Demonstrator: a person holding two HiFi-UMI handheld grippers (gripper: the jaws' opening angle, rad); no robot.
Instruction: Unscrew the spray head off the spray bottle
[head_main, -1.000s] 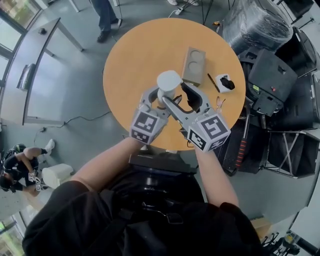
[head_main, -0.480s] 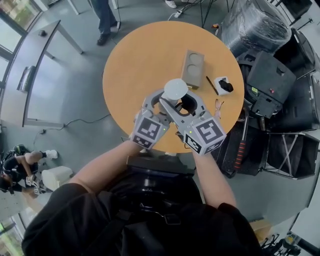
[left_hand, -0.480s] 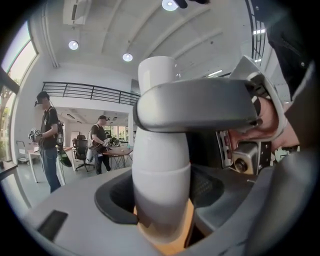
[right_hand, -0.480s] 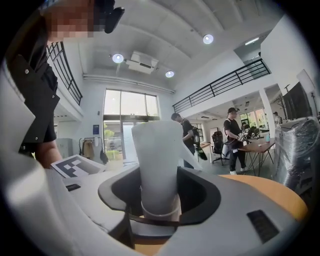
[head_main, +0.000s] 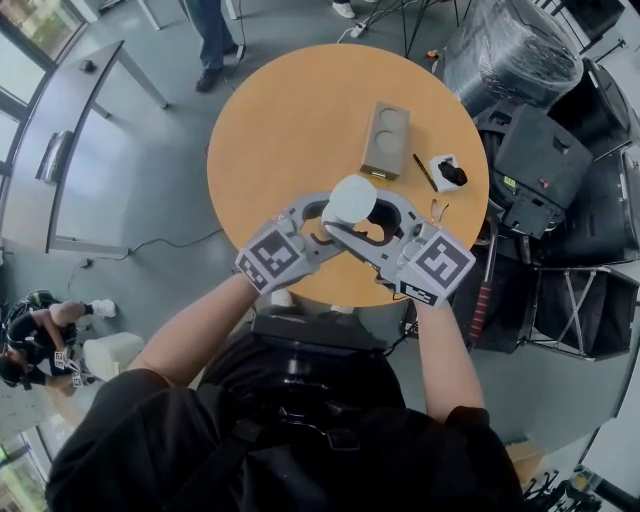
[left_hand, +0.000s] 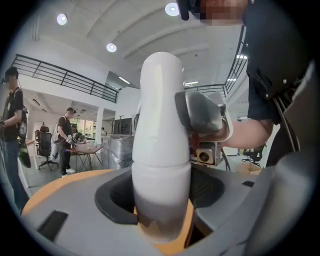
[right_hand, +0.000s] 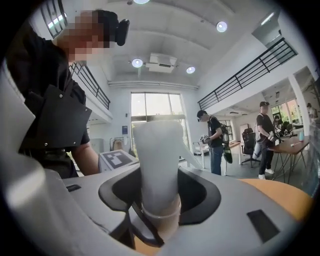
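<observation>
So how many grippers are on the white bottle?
2. The left hand-held gripper clamps the bottle by its body; the right hand-held gripper, jaws closing, has its collar end between them.

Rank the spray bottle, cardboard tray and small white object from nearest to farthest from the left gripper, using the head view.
1. Spray bottle: between the left gripper's fingers.
2. Cardboard tray: just beyond the bottle.
3. Small white object: farthest, off to the right.

A round orange table (head_main: 290, 110) is standing on a grey floor (head_main: 150, 190), with black cases (head_main: 545, 150) crowding the frame's right edge. Ceiling spotlights (right_hand: 137, 63) are glowing above white walls (right_hand: 230, 55), a tall central window (right_hand: 152, 105) and a railed mezzanine (left_hand: 65, 77).
</observation>
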